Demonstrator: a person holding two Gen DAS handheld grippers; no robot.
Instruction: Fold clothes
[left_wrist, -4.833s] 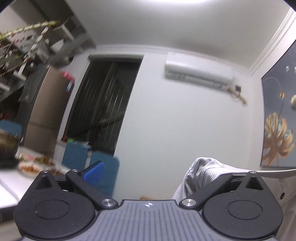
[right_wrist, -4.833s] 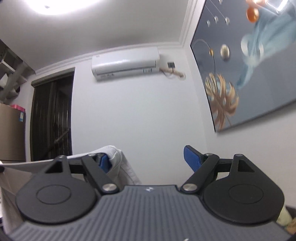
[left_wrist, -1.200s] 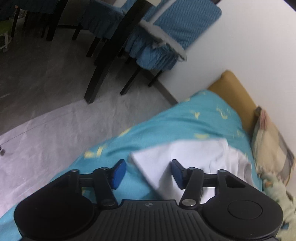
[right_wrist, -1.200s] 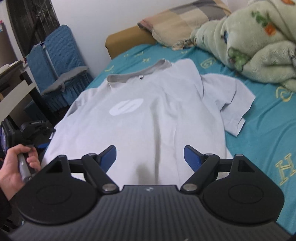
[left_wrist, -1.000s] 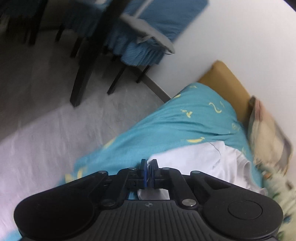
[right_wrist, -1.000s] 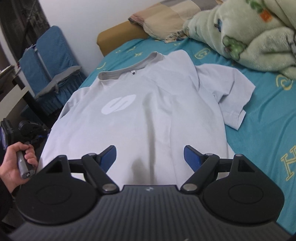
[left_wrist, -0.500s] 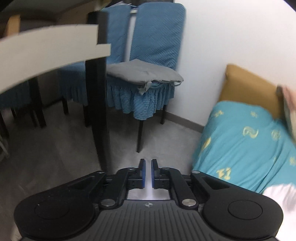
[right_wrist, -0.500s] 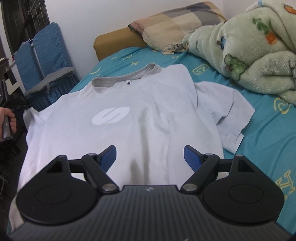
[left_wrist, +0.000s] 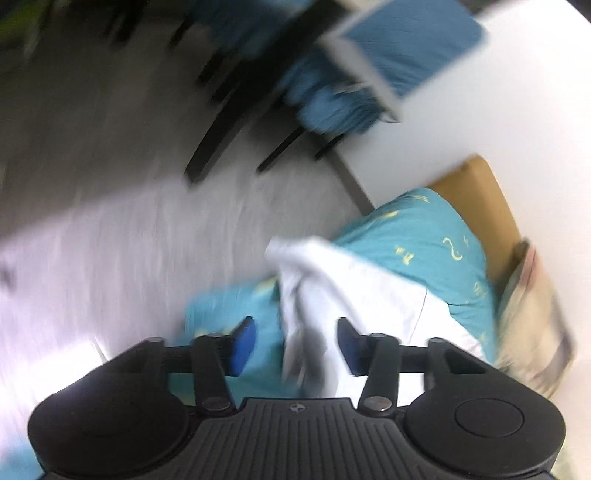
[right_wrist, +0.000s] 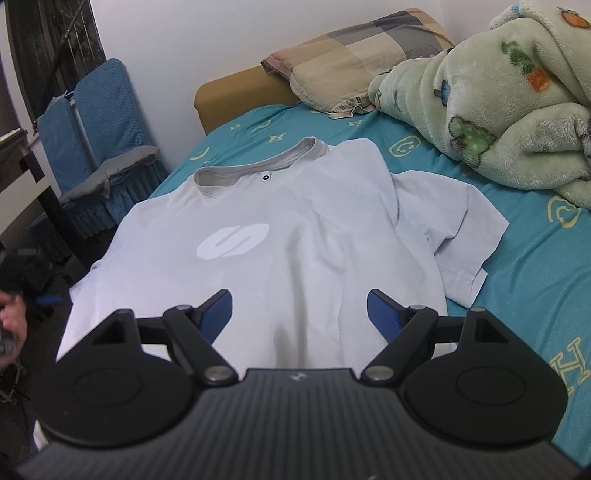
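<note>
grey t-shirt (right_wrist: 295, 236) flat on bed | left tongs (left_wrist: 293, 341) wide | right tongs (right_wrist: 301, 308) wide

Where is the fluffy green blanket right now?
In the right wrist view, the green blanket is heaped on the bed's right side, beside the pillow.

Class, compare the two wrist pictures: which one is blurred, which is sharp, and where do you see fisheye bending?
Left wrist view: heavy motion smear over the floor and chair; only the left gripper looks crisp. Right wrist view: sharp, evenly lit, the T-shirt and its logo clear; the bed curves at the edges, and the right gripper shades the hem.
</note>
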